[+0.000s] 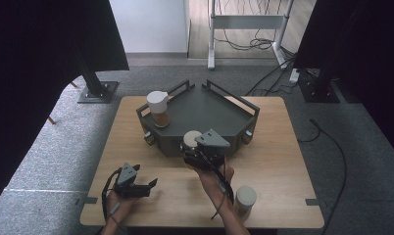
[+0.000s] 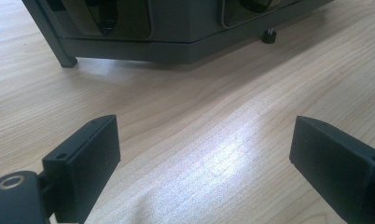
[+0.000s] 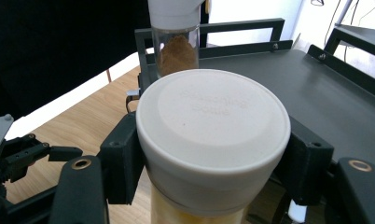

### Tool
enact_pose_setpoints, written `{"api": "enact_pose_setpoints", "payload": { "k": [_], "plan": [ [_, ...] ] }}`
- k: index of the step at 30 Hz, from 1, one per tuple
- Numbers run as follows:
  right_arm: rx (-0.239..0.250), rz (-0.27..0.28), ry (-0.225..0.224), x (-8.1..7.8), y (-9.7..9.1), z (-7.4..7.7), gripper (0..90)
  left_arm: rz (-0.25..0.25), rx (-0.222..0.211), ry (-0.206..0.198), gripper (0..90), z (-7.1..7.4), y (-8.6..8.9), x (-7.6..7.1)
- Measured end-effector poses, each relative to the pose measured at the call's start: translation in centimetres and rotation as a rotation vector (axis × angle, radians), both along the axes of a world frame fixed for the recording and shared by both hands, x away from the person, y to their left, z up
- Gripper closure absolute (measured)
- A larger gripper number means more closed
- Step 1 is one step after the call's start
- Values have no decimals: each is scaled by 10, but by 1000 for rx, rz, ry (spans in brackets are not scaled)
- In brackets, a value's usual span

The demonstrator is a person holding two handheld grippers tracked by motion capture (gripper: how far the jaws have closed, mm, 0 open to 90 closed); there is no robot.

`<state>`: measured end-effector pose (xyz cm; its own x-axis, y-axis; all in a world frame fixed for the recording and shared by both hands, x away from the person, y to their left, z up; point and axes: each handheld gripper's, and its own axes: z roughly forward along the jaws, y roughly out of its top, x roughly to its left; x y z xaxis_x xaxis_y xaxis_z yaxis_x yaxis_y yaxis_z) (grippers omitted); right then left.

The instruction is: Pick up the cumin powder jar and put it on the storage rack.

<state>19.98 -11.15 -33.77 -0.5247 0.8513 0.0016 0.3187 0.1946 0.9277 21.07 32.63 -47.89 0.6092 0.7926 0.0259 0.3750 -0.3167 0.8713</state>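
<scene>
Right tongs (image 3: 213,172) clamp the white-capped jar (image 3: 213,135) at the tray's (image 1: 234,110) six o'clock edge for loading, left tongs (image 2: 204,158) idle, spread apart

In my right gripper (image 3: 213,177) I have a jar with a wide white lid (image 3: 213,126); the lid is round and flat-topped, with faint raised lettering I can't read. My jaws clamp its sides just under the lid, and it stands upright. Below the lid the glass shows something yellowish, perhaps a powder, though little of it is visible. It sits at the near edge of the dark tray (image 1: 219,115).
</scene>
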Motion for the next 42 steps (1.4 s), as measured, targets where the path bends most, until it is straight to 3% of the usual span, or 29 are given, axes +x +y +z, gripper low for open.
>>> {"api": "enact_pose_setpoints", "payload": {
  "k": [25, 42],
  "plan": [
    [-10, -15, -4, 38, -10, 42, 329, -7, 0, 6, 86, 0, 0, 1],
    [-3, -47, -4, 72, -13, 49, 329, -3, -3, 7, 86, 0, 1, 1]
  ]
}}
